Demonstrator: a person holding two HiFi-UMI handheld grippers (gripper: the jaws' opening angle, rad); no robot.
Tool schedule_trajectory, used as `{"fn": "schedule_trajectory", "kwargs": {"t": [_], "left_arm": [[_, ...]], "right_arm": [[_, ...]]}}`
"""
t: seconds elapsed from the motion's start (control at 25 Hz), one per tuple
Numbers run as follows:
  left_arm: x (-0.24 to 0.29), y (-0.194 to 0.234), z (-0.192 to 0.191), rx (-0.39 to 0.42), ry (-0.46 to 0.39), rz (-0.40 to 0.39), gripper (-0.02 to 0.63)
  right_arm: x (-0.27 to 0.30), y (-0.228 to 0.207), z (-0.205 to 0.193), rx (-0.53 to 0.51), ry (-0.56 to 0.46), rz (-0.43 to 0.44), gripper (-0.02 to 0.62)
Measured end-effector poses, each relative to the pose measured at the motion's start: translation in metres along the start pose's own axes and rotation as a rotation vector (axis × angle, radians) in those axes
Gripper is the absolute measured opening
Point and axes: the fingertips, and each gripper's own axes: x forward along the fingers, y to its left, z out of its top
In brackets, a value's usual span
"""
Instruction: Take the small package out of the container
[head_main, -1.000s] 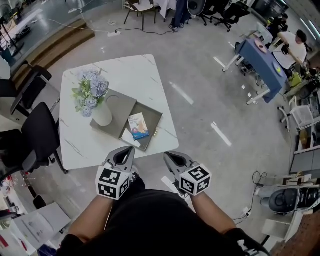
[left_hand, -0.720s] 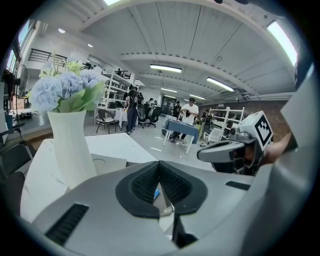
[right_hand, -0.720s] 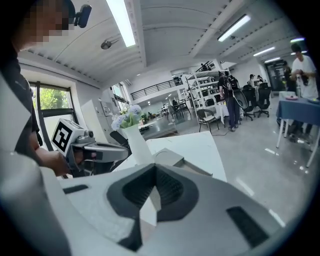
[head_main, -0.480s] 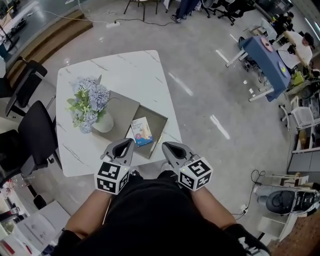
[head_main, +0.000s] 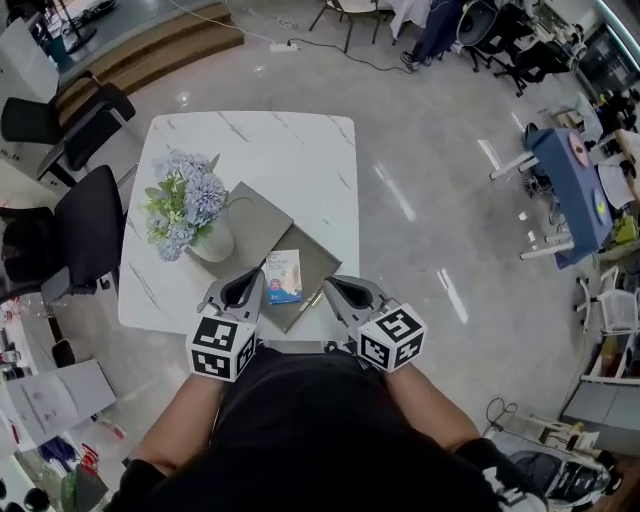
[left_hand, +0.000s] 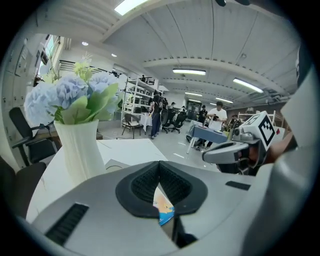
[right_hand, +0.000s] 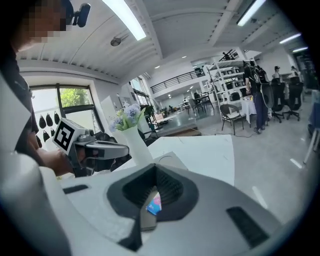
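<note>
Nearest, over the near edge of the bench (head_main: 285, 150): left gripper (head_main: 245, 284) and right gripper (head_main: 336, 286), side by side. Jaws of each pressed together, nothing pinched in either. No contact with anything on the bench.

Just beyond, between the two gripper tips: small package (head_main: 284, 277), blue and white, lying flat inside the shallow grey container (head_main: 322, 258). Container close to the near edge, toward the right corner. Package apart from both grippers.

Further in, to the left of the container: white vase (head_main: 212, 243) of pale blue flowers (head_main: 186, 200), standing on a second grey panel (head_main: 258, 208) that adjoins the container.

Judged status: approach stage only, nothing of the task done. Package not yet gripped, lifted or removed.

Remaining, by judgement: spreading of one gripper, reach into the container, grip on the package, lift clear of the rim.
</note>
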Motion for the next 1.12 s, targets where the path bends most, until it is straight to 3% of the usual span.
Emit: {"fn": "schedule_trajectory", "kwargs": {"t": [0.4,1.12], "left_arm": [[0.008,-0.016,-0.002,-0.018,0.007,0.176,0.000],[0.004,-0.025,-0.004,0.029,0.019,0.183,0.058]], "right_arm": [[-0.003,-0.017,0.004,-0.076,0.044,0.161,-0.002],[-0.010,-0.009,-0.001,-0.052,-0.004,0.174,-0.002]]}}
